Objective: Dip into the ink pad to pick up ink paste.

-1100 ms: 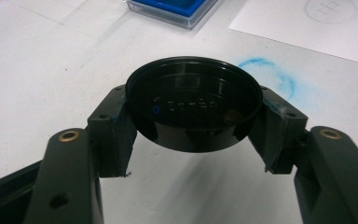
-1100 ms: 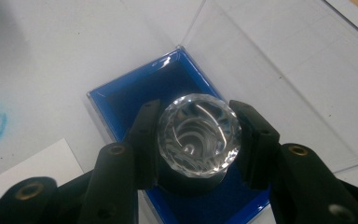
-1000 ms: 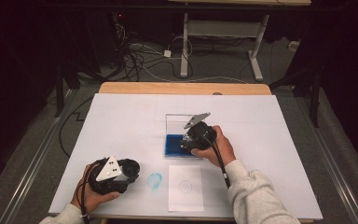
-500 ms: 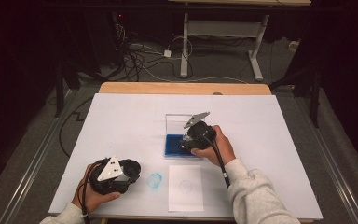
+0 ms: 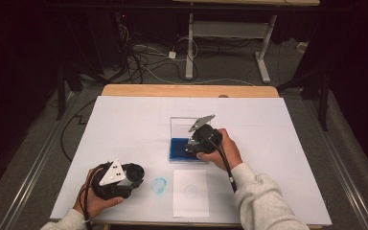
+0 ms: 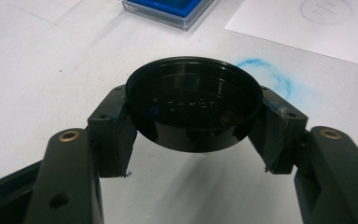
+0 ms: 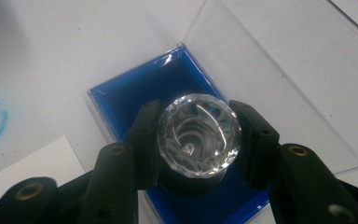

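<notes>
While left claw [image 6: 193,135] grips lid [image 6: 193,105], right holds crystal [image 7: 199,133]

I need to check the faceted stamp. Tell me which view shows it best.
The right gripper view: the clear faceted stamp sits close up between the right gripper fingers, over the blue pad case. In the high view the hand and gripper hide it.

Circled "H" on paper sheet [image 6: 318,25].
</notes>
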